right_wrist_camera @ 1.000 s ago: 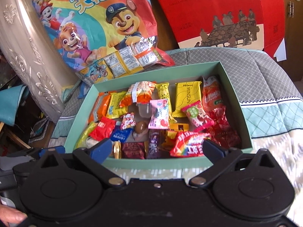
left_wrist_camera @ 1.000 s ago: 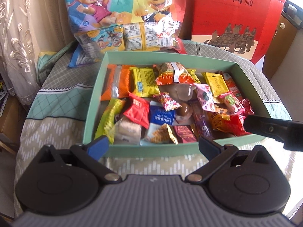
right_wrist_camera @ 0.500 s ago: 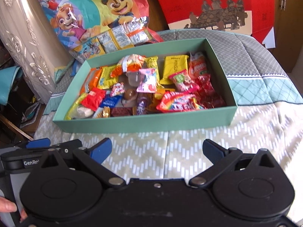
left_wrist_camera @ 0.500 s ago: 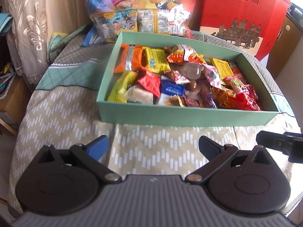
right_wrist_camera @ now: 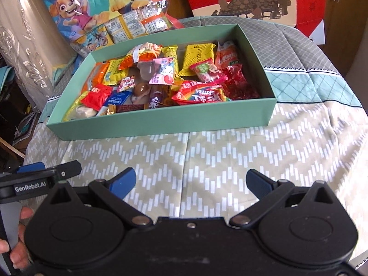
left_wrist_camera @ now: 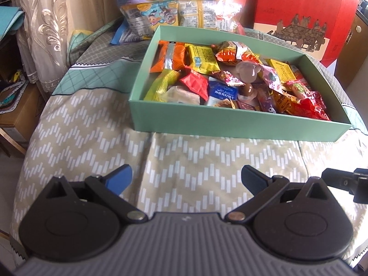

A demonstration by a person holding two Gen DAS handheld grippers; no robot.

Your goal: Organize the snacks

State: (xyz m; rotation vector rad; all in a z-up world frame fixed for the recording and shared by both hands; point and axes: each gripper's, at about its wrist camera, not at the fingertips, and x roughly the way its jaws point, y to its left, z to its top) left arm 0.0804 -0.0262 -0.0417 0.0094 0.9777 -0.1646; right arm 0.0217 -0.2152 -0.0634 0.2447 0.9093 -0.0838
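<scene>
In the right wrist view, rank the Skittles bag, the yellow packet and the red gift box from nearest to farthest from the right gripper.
1. Skittles bag, near the box's front wall.
2. Yellow packet, toward the box's back.
3. Red gift box, behind the green box, at the table's far edge.

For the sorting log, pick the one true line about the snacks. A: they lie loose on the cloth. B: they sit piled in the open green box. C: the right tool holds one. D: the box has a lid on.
B: the snacks lie heaped inside the lidless green box, while the right tool is open and empty over the cloth.
</scene>
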